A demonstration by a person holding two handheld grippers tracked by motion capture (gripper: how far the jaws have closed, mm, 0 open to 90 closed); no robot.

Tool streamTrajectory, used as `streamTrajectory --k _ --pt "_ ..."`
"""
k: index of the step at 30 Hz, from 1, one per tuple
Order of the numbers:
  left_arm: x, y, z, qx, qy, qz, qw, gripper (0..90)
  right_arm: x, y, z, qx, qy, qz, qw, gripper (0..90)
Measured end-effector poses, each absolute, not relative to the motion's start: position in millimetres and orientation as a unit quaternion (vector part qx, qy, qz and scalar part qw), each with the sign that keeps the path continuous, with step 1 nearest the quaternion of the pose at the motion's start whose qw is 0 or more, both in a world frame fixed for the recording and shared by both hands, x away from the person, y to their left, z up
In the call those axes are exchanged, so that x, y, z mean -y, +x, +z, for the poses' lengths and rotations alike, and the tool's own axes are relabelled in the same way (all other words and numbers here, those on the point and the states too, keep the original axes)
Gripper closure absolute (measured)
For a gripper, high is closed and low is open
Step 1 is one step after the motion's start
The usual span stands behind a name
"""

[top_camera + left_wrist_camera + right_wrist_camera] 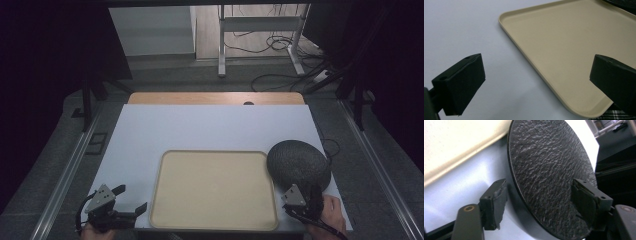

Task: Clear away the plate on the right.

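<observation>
1. Your right tongs (306,192) stand with jaws wide apart at the near edge of the round black rough-textured slate plate (299,164); in the right gripper view one jaw is on each side of that plate's (551,177) rim, and I cannot tell whether either touches it.
2. Your left tongs (131,199) are also wide open and hold nothing, jaws aimed right toward the near left corner of the beige rectangular plastic tray (159,210).
3. In the left gripper view the tray (564,45) has nothing in it, and its raised rim runs between your two jaws.
4. Your right hand (332,212) comes in at the near right edge of the white worktop (200,130), gripping from behind; the left tongs sit low at the near left corner.
5. The slate plate lies just right of the tray, its edge at the tray's far right corner. It is slightly oval from above, its longer axis running from far left to near right.
6. The tray's long axis runs left to right across the worktop.
</observation>
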State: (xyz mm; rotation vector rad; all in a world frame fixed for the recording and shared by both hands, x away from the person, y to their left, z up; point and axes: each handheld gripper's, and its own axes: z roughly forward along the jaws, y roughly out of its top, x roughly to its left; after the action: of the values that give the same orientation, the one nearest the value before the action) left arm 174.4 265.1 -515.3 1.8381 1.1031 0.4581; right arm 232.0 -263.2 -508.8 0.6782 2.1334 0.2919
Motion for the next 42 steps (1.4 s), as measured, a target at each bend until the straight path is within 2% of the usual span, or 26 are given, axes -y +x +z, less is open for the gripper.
streamTrajectory --k 24,26,30,32,33,34,35,42 --pt "-264 175 -515 -0.444 0.751 0.185 0.452 0.0 248 244 -534 -0.860 0.145 -0.020 0.488 53.9" --pt "-263 175 -515 -0.444 0.752 0.184 0.452 0.0 247 244 -536 -0.862 0.127 -0.029 0.491 58.6" --pt "-263 175 -515 -0.441 0.755 0.184 0.449 0.0 246 243 -539 -0.860 0.120 -0.034 0.494 62.5" --pt "-262 175 -515 -0.440 0.755 0.184 0.449 0.0 245 242 -541 -0.861 0.110 -0.042 0.496 68.0" --pt "-262 175 -515 -0.440 0.756 0.185 0.448 0.0 243 241 -545 -0.861 0.097 -0.054 0.496 74.6" --pt "-262 175 -515 -0.440 0.756 0.185 0.448 0.0 243 241 -545 -0.861 0.097 -0.054 0.496 74.6" --pt "-262 176 -515 -0.439 0.757 0.183 0.448 0.0 242 241 -547 -0.862 0.089 -0.062 0.496 78.9" --pt "-261 176 -515 -0.437 0.760 0.182 0.446 0.0 241 240 -548 -0.859 0.088 -0.066 0.501 80.2"
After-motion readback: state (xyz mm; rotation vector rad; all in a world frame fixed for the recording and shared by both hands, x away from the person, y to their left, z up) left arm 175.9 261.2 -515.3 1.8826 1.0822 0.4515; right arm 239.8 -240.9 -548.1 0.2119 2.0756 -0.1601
